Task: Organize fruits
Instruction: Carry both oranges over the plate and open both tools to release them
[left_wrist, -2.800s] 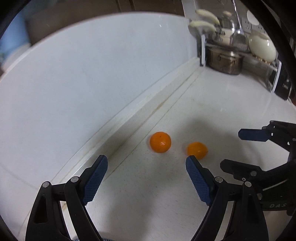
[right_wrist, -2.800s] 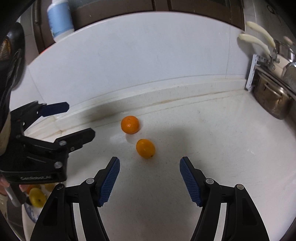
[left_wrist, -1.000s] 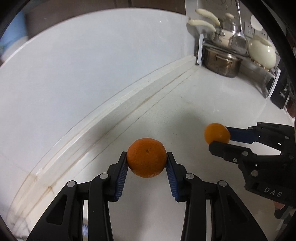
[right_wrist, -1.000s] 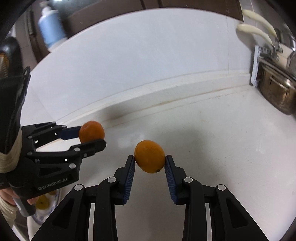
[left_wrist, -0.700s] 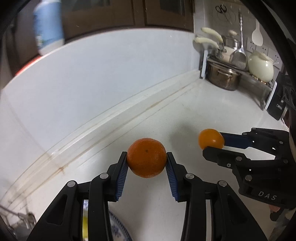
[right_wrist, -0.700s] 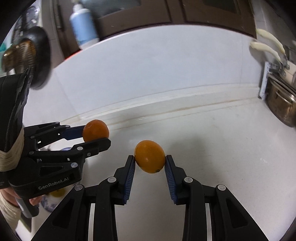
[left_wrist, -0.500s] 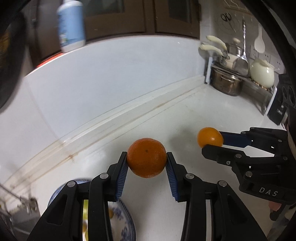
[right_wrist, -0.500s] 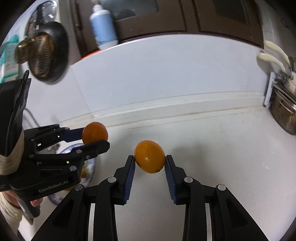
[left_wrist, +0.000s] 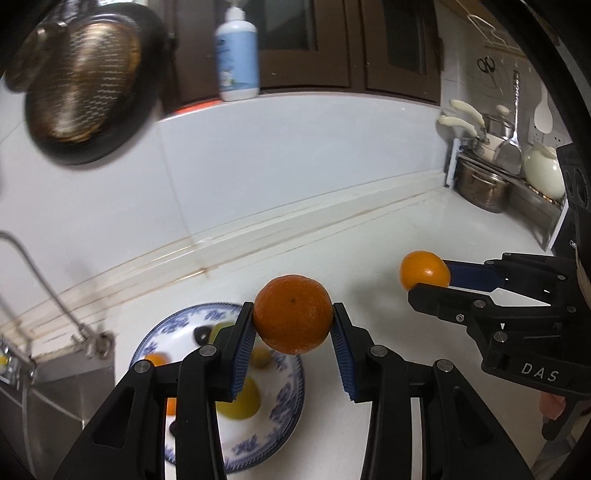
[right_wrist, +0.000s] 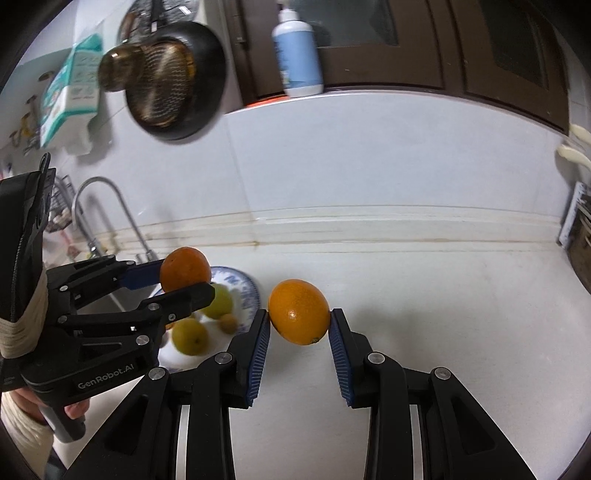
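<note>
Above the white counter (left_wrist: 424, 236) we hold one fruit in each gripper. Our left gripper (left_wrist: 293, 332) has its blue pads clamped on a round tangerine (left_wrist: 293, 314), lifted over the near right part of a blue-and-white plate (left_wrist: 284, 398) that sits on the counter at the left, beside the sink (left_wrist: 44, 387) and its faucet (right_wrist: 99, 206). On the plate we can make out yellow-green fruits (right_wrist: 190, 336) and a small orange one (left_wrist: 157, 359), somewhat blurred. Our right gripper (right_wrist: 298, 332) has its pads closed on a smoother orange (right_wrist: 298, 316), held above bare counter just right of the plate; from the left wrist view this orange (left_wrist: 424, 270) appears to the right of the tangerine, well apart from it. Far behind, a dark pan (left_wrist: 79, 96) hangs on the wall, a soap bottle (left_wrist: 236, 55) stands on the ledge, and a steel pot (left_wrist: 480, 188) rests in the rack at the far right.
</note>
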